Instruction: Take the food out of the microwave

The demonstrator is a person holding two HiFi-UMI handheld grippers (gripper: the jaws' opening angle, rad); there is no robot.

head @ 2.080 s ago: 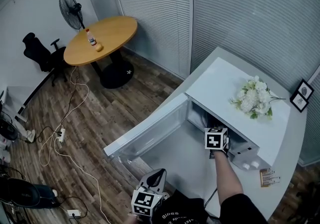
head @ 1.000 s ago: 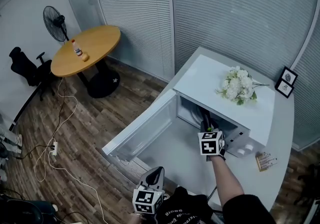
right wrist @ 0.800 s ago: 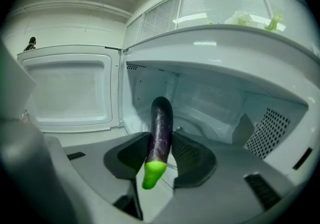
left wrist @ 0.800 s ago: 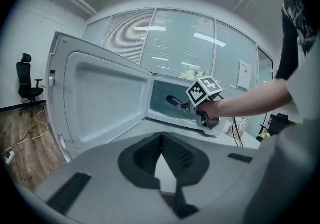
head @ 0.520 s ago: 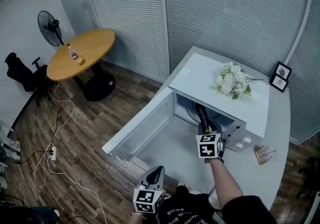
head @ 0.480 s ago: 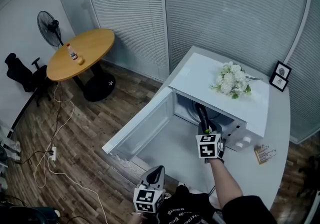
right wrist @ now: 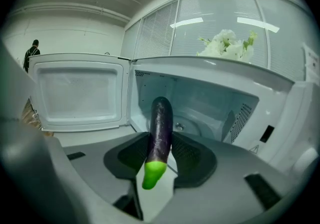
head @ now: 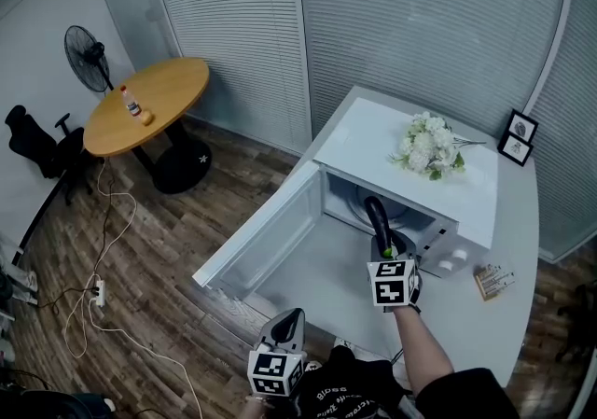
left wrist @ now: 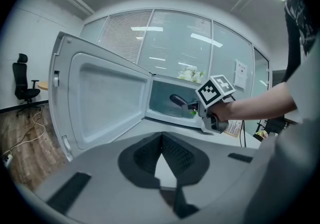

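The dark purple, green-tipped eggplant (right wrist: 160, 123) is clamped between the jaws of the right gripper (right wrist: 161, 138) at the mouth of the open white microwave (head: 373, 128). It is nearly withdrawn, and setting it down remains. Two seconds ago this gripper reached deeper into the cavity. The left gripper (left wrist: 161, 138) waits low, jaws closed and empty.

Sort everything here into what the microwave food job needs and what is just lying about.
Job: eggplant, right tongs gripping it, microwave, open door.
Lying about: flowers, picture frame, round table, bottle, fan, office chair.
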